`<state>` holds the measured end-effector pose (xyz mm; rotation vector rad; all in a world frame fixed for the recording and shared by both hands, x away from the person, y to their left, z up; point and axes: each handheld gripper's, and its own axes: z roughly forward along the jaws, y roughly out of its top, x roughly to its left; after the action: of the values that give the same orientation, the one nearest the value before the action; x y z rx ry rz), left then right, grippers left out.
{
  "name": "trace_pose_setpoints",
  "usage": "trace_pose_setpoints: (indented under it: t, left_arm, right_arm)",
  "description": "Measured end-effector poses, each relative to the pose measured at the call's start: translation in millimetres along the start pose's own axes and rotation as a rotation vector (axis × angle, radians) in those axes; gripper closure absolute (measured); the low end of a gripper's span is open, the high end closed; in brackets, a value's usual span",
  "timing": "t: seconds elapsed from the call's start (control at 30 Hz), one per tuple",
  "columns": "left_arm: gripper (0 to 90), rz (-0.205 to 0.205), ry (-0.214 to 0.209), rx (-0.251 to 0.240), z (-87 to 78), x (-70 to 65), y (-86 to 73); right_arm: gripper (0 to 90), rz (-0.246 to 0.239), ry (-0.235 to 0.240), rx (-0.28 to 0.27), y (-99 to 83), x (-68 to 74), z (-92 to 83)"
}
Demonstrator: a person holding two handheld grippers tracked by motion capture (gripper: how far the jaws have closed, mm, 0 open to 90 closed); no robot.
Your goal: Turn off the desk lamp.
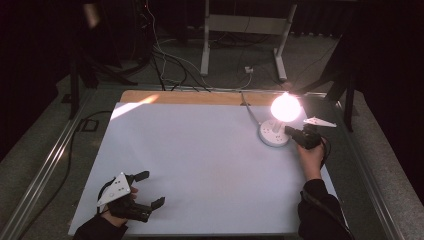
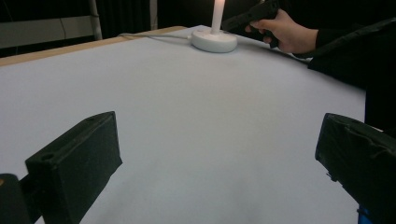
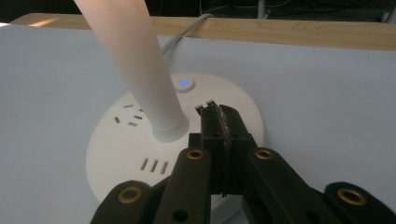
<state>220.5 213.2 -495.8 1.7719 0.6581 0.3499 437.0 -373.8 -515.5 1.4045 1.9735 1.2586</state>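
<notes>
A white desk lamp stands at the table's far right, its head (image 1: 286, 106) glowing bright. Its round base (image 1: 274, 134) carries sockets and a small blue-lit button (image 3: 185, 83). The lamp's stem (image 3: 140, 60) rises from the middle of the base (image 3: 116, 144). My right gripper (image 3: 218, 112) is shut with nothing between its jaws, and its tip hovers over the base's right half, short of the button. In the high view the right gripper (image 1: 289, 130) reaches the base from the right. My left gripper (image 1: 152, 188) rests open near the table's front left corner, holding nothing.
A white sheet (image 1: 200, 165) covers the table, with a wooden strip (image 1: 200, 97) bare along the far edge. The lamp's cable (image 1: 248, 111) runs off the back. Metal rails flank the table, and cables and a desk frame (image 1: 245, 30) lie on the floor beyond.
</notes>
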Motion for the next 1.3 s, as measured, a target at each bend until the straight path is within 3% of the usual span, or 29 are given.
trace_pose_setpoints:
  t: [0.57,0.63,0.73,0.77,0.9,1.3]
  left_arm:
    - [0.7,-0.002,-0.001,0.002,0.2,0.3,-0.4]
    - [0.7,0.001,-0.002,0.003,0.4,-0.1,-0.3]
    - [0.7,0.002,-0.003,0.001,-0.2,-0.3,-0.1]
    - [0.7,-0.001,-0.001,-0.001,-0.5,0.0,-0.1]
    - [0.7,-0.004,-0.001,0.000,-0.3,1.2,-0.3]
    - [0.7,0.000,-0.010,0.004,1.0,0.4,-0.5]
  right_arm:
    - [90.0,0.009,0.003,-0.006,-2.5,-2.2,2.4]
    - [90.0,-0.022,-0.013,0.004,-1.1,0.4,2.6]
    - [90.0,-0.004,-0.018,0.022,1.6,0.9,2.6]
    - [90.0,-0.020,-0.035,0.028,3.6,2.6,2.2]
    - [90.0,-0.011,-0.024,-0.014,11.6,2.5,-4.3]
    - [90.0,-0.023,-0.003,-0.055,25.3,7.4,-17.2]
